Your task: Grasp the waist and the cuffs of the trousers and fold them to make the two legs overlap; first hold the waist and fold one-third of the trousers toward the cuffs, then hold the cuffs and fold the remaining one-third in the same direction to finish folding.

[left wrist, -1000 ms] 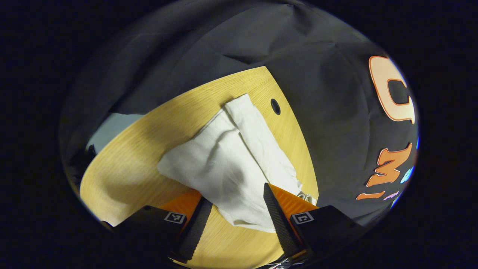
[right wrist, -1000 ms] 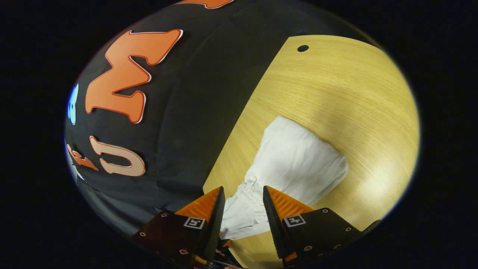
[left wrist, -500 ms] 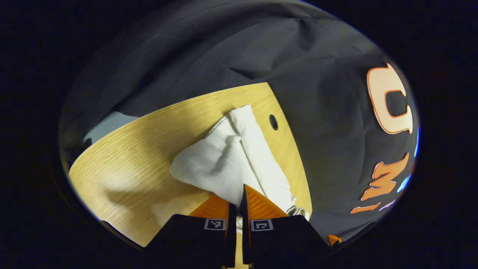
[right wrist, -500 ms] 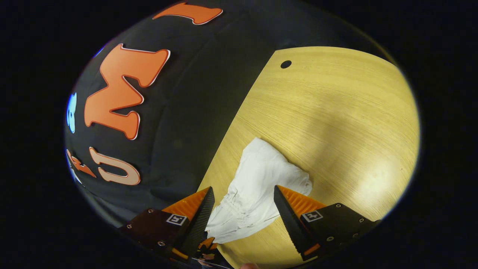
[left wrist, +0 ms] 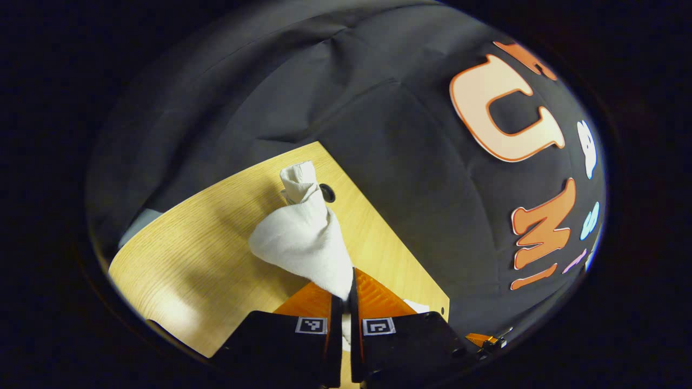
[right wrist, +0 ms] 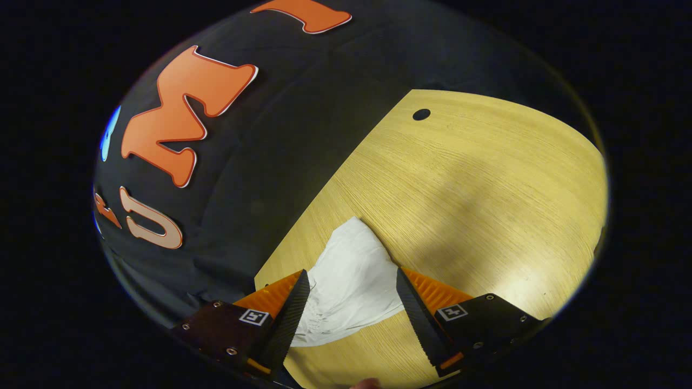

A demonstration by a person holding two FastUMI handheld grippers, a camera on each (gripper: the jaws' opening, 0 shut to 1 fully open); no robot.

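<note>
1. Left gripper view: the left gripper (left wrist: 344, 294) is seen clenched on a corner of the white trousers (left wrist: 305, 237), with both fingers pressed against the cloth.
2. From that grip the trousers are drawn up off the wooden table (left wrist: 200, 254) into a bunched cone, with a twisted end lying toward the table's far edge.
3. A round dark hole (left wrist: 326, 193) in the table is partly hidden by the twisted end of the cloth.
4. A small further patch of white cloth is seen at the right of the fingers, near the table's corner; which part of the trousers it is cannot be told.
5. Black cloth wall (left wrist: 346, 108) is seen behind and beside the table, close along its edges.
6. Right gripper view: the right gripper (right wrist: 351, 297) is held with its jaws released and wide apart, the fingers on either side of the trousers (right wrist: 351, 270).
7. A gathered, elastic-looking edge of the cloth lies between the fingers; whether either finger touches it cannot be told.
8. Here the trousers lie on the table (right wrist: 486, 189) near its edge by the wall (right wrist: 270, 135), and a hole (right wrist: 421, 114) is seen well apart at the far corner.
9. A fingertip (right wrist: 365, 384) is just seen at the bottom edge.
</note>
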